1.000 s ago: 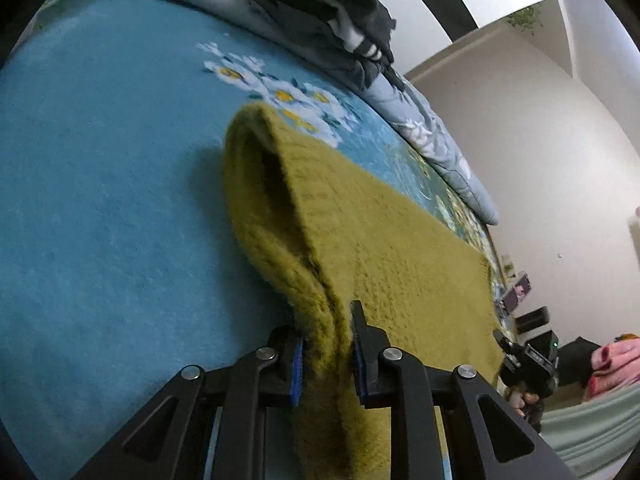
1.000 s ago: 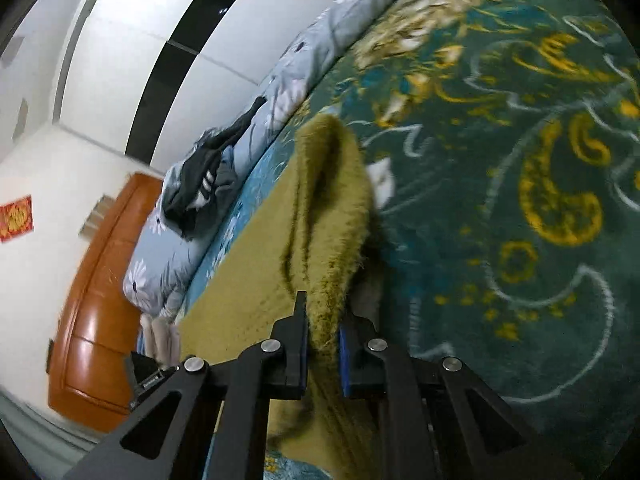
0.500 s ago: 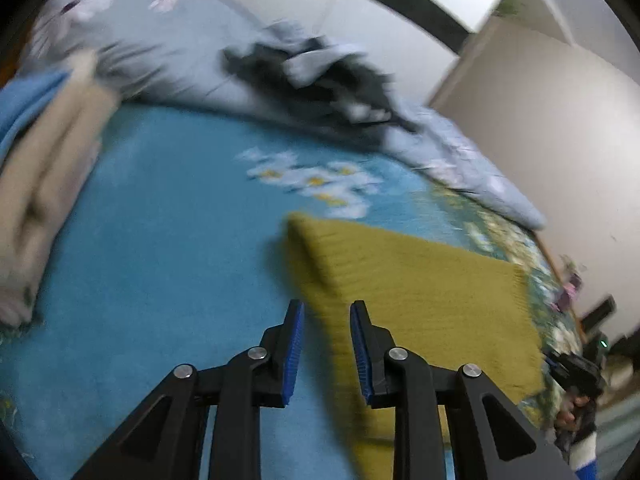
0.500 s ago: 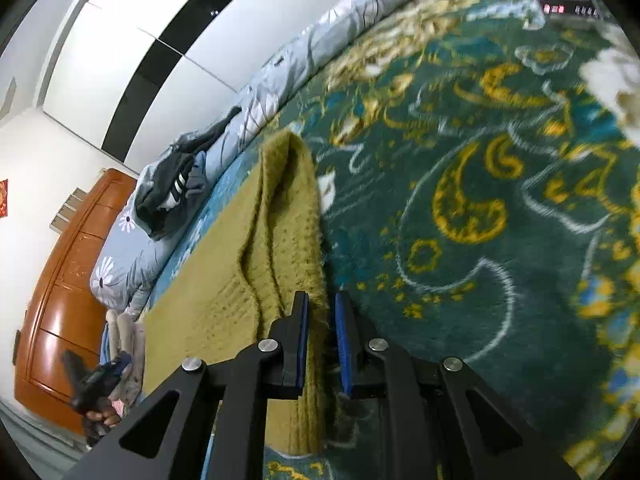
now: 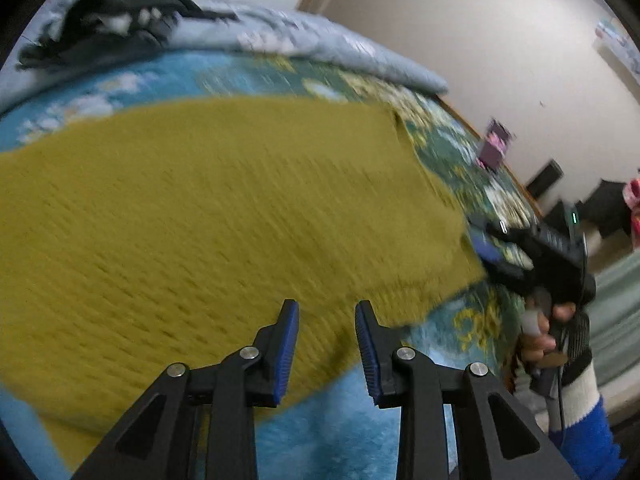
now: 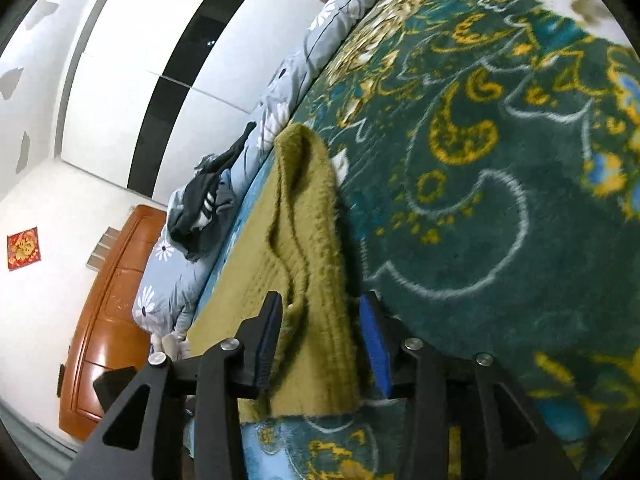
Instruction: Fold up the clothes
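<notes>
An olive-yellow knit sweater [image 5: 208, 208] lies folded flat on a blue and green patterned blanket [image 5: 360, 440]. My left gripper [image 5: 326, 344] is open and empty, hovering over the sweater's near edge. The right gripper shows in the left wrist view [image 5: 496, 256] at the sweater's far right corner. In the right wrist view my right gripper [image 6: 320, 336] is open, its jaws either side of the sweater's [image 6: 308, 248] raised folded edge without pinching it.
A dark garment [image 5: 116, 20] lies on a grey floral duvet [image 5: 328, 48] along the back of the bed. A wooden headboard [image 6: 108, 320] stands at the left in the right wrist view. Pale folded clothes [image 6: 170, 342] lie near it.
Both grippers have let go of the sweater and opened. The left gripper swung right across it, and the lifted fold now lies flat.
</notes>
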`<state>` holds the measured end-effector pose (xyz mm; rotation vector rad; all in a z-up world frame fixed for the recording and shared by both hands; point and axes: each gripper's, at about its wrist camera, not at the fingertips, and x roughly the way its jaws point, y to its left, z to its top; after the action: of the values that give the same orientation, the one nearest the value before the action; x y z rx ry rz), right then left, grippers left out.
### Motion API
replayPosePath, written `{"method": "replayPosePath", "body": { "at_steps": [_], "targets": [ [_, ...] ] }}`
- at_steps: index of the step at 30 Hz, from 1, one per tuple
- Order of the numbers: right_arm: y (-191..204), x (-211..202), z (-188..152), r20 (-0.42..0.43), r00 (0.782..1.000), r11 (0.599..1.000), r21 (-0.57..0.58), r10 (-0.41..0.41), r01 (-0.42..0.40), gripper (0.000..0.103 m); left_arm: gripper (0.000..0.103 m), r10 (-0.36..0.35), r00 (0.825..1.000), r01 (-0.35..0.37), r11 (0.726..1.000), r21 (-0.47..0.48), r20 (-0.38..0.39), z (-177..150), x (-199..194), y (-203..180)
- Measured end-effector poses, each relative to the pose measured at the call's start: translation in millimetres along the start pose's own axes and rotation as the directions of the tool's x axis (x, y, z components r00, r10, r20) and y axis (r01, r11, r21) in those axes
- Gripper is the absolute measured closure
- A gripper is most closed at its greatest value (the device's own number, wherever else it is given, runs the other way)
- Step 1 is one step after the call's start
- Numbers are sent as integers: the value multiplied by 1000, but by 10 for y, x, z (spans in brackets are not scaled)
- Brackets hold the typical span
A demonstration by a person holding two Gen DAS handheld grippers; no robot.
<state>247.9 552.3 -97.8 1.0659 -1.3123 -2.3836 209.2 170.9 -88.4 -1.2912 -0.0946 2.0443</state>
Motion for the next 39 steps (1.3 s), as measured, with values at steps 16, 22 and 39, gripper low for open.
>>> {"method": "replayPosePath", "body": {
  "at_steps": [16, 22, 39],
  "targets": [
    [254, 227, -85, 10, 1000, 999, 45, -22, 22, 83, 71, -61, 997, 60, 998, 20, 39, -109, 29, 36],
    [755, 182, 31, 25, 1000, 1000, -25, -2, 2, 83, 64, -124, 987, 132, 988, -77, 102, -120, -388, 376],
    [2827, 1200, -509, -199, 980, 825, -549, 24, -131, 84, 39, 193, 932, -45, 902, -429, 307, -664, -1580, 1889]
  ]
}}
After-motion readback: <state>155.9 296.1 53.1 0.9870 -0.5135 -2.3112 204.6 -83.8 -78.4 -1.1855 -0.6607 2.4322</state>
